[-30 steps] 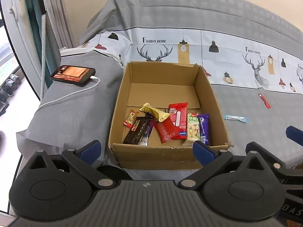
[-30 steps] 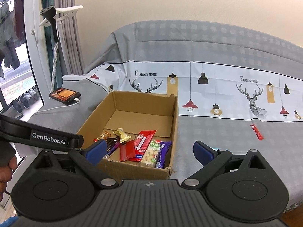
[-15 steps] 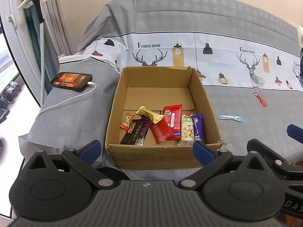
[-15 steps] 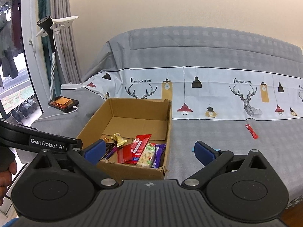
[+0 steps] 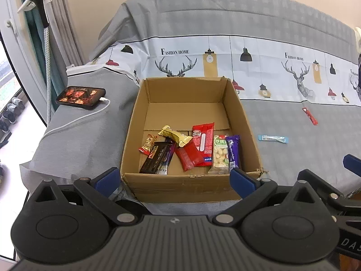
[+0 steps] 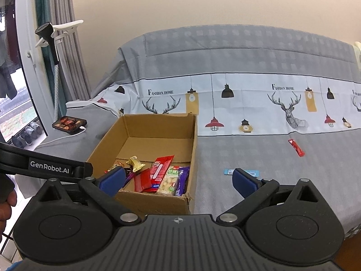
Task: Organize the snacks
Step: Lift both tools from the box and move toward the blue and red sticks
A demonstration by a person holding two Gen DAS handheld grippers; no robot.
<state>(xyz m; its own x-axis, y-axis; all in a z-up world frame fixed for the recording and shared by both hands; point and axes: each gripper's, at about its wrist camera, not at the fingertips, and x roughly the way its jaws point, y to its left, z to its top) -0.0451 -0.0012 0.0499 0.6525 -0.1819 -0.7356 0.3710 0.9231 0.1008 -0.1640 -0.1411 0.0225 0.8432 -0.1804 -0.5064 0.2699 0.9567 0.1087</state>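
We have drawn both grippers, left [image 5: 174, 178] and right [image 6: 179, 179], back from the cardboard box [image 5: 191, 187], jaws apart and empty, over the grey sofa cover [image 6: 259, 158] near the window [image 6: 13, 103].

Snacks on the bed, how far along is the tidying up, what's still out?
Mostly done: about seven packets already lie in the cardboard box. Nothing is in hand; the left gripper and the right gripper are both open and empty. Left: the blue packet and the red packet on the bedspread.
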